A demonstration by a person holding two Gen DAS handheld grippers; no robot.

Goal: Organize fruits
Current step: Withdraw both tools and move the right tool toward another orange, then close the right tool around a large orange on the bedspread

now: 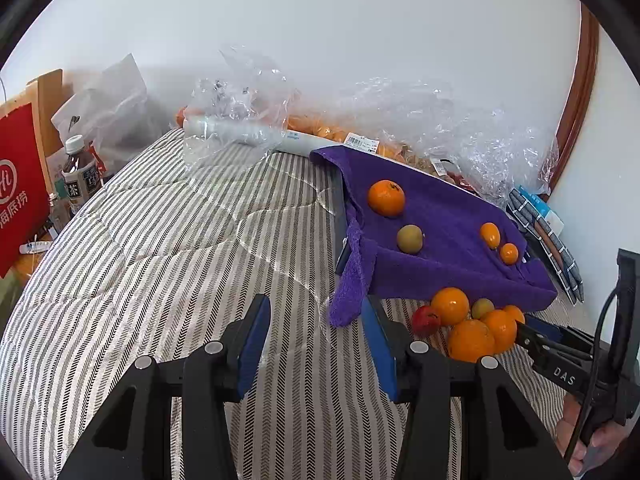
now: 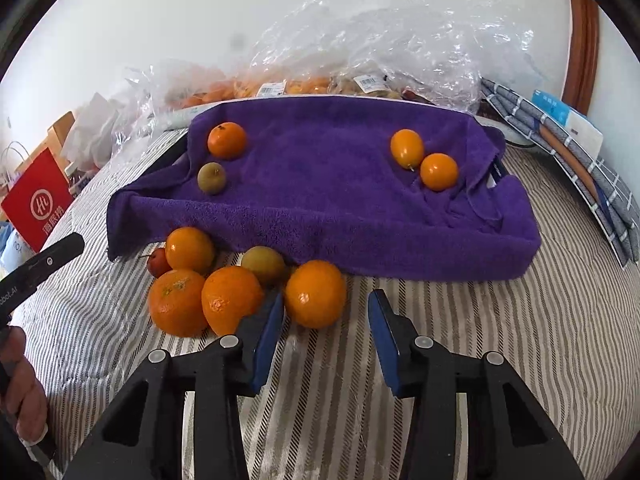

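Right hand-held gripper spread, empty, nosing at an orange by the towel; next: straddle it & pinch. Left hand-held gripper spread, idle.

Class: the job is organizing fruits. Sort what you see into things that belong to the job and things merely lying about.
Belongs to the job:
loose fruit pile
four fruits on the towel
purple towel
right gripper

Lying about:
tea bottle
red bag
folded checked cloths

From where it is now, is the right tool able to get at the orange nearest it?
Probably yes. The right tool stands open just short of that orange, with bare striped bedcover between; neighbouring orange crowds the left finger.
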